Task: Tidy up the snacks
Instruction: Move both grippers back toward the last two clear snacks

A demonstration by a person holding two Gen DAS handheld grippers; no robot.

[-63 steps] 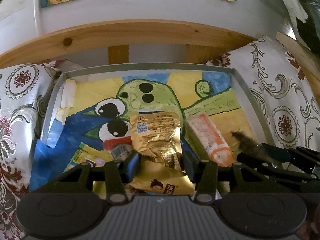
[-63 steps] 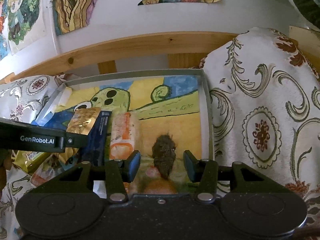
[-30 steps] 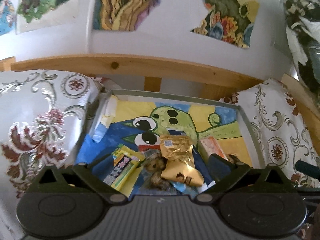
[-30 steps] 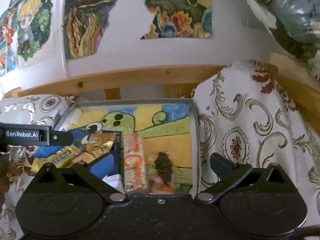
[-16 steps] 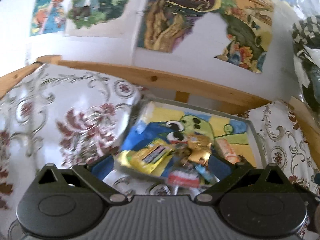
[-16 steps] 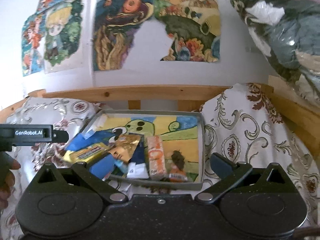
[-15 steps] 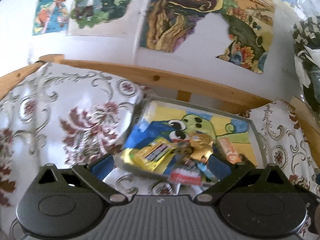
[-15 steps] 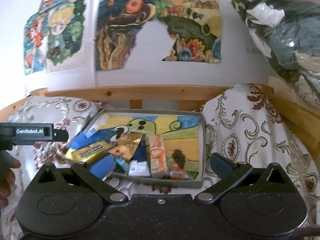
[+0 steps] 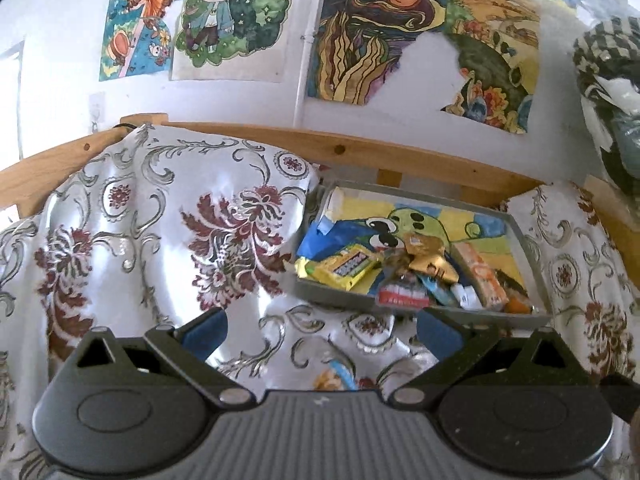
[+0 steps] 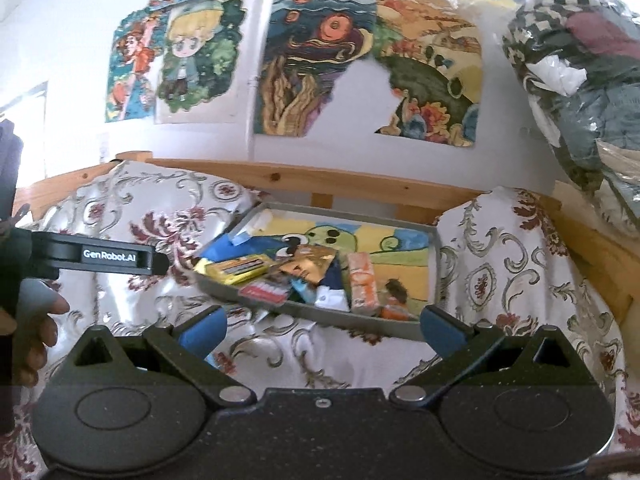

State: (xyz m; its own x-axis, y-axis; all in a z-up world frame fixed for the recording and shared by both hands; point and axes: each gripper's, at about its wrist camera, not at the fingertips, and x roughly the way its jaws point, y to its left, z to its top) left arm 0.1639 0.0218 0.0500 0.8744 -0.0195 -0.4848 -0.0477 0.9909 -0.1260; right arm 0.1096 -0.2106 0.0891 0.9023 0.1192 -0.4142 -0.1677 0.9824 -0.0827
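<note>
From the left wrist camera, the left gripper [image 9: 322, 330] hangs over the patterned cloth [image 9: 168, 240] with its jaws spread wide and nothing between them. Ahead and to the right sits the grey tray [image 9: 332, 294], its floor lined with a green cartoon drawing. The snacks lie heaped at the tray's near end: a yellow pack [image 9: 346, 266] at the left, overhanging the near rim, a gold pouch [image 9: 430, 258] beside it, a red-and-white pack [image 9: 402, 294] at the near rim, and an orange bar [image 9: 482, 280] to the right. Behind the tray runs a wooden rail [image 9: 340, 148], with posters [image 9: 380, 36] on the wall above. From the right wrist camera, the right gripper [image 10: 322, 330] is also spread wide and holds nothing, over the same cloth [image 10: 500, 264]. The tray [image 10: 332, 318] lies just ahead, with the yellow pack [image 10: 236, 270] at the left, the gold pouch [image 10: 310, 264] next to it, the red-and-white pack [image 10: 264, 292] at the near rim, the orange bar [image 10: 364, 284] right of centre and a dark lump [image 10: 396, 288] beyond it. The left gripper's black finger [image 10: 100, 258] reaches in from the left edge, short of the tray, with a hand [image 10: 34, 326] below it.
</note>
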